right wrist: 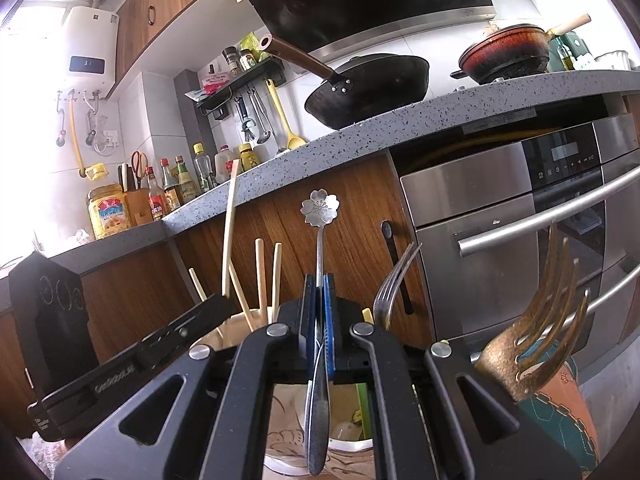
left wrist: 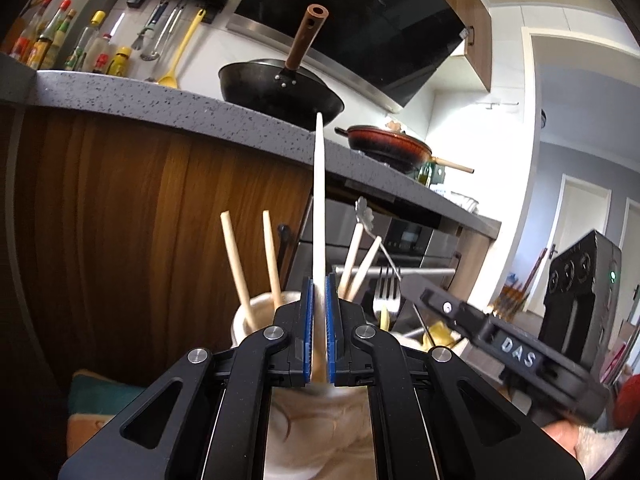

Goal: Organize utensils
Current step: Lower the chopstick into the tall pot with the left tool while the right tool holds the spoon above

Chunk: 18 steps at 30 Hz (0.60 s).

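My left gripper (left wrist: 319, 280) is shut on a pale chopstick (left wrist: 319, 208) that stands upright above a cream holder (left wrist: 248, 320) with several chopsticks (left wrist: 236, 264) in it. My right gripper (right wrist: 319, 280) is shut on a thin metal spoon with a flower-shaped end (right wrist: 320, 208), held upright over a white holder (right wrist: 348, 444). A silver fork (right wrist: 394, 280) stands just right of it. A gold fork (right wrist: 536, 320) sticks out of a patterned cup (right wrist: 560, 412) at the right. The right gripper also shows in the left wrist view (left wrist: 420, 292) beside the fork (left wrist: 386, 294).
A grey speckled counter (right wrist: 400, 128) runs above, carrying a black wok (right wrist: 372, 88), a red pot (right wrist: 508, 56) and bottles (right wrist: 176, 184). Wooden cabinet fronts (left wrist: 132, 216) and a steel oven (right wrist: 500, 240) stand behind the holders.
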Each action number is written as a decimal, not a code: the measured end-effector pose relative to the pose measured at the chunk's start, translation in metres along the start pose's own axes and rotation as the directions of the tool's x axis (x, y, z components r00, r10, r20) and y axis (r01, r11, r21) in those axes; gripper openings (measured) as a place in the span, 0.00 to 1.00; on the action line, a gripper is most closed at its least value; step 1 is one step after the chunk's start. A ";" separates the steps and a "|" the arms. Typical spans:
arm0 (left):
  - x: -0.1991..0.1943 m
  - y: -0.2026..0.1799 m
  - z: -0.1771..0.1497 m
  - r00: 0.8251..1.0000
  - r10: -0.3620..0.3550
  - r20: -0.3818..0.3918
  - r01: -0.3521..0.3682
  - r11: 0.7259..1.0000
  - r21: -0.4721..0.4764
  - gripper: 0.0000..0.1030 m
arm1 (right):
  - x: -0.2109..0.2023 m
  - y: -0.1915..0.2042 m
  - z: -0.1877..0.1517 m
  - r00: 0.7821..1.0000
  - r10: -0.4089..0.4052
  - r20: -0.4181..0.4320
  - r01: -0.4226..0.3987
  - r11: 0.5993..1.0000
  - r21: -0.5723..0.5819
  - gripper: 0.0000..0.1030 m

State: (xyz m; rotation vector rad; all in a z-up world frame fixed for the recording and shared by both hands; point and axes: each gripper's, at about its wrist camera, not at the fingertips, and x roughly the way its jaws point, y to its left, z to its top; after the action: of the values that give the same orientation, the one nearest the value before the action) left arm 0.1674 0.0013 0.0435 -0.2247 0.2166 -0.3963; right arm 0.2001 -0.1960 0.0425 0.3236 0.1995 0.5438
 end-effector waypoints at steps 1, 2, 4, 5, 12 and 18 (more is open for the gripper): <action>-0.002 -0.001 -0.001 1.000 0.002 -0.004 -0.002 1.000 0.006 0.06 | 0.000 0.000 0.000 1.000 0.000 -0.001 0.000 1.000 0.000 0.04; -0.003 -0.001 -0.002 1.000 0.007 -0.008 -0.007 1.000 0.014 0.06 | 0.000 0.000 0.000 1.000 0.000 -0.001 0.000 1.000 0.000 0.04; -0.004 -0.003 -0.004 1.000 0.013 -0.019 -0.013 1.000 0.029 0.06 | 0.000 0.000 0.000 1.000 0.001 -0.001 -0.001 1.000 0.001 0.04; -0.005 -0.003 -0.005 1.000 0.016 -0.027 -0.015 0.999 0.035 0.06 | 0.000 0.000 0.000 1.000 0.001 -0.001 -0.001 1.000 0.000 0.04; -0.013 -0.004 -0.004 0.999 0.014 -0.045 -0.012 0.999 0.039 0.19 | 0.001 0.001 -0.001 1.000 -0.002 -0.002 0.002 1.000 -0.003 0.04; -0.026 -0.003 -0.004 0.998 0.004 -0.065 -0.004 1.000 -0.001 0.19 | 0.002 -0.007 0.002 0.999 0.042 -0.002 -0.042 0.997 0.058 0.04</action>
State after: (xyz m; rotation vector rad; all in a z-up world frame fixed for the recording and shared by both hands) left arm 0.1422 0.0084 0.0442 -0.2122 0.2809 -0.3996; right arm 0.2055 -0.2017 0.0421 0.3836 0.2119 0.5806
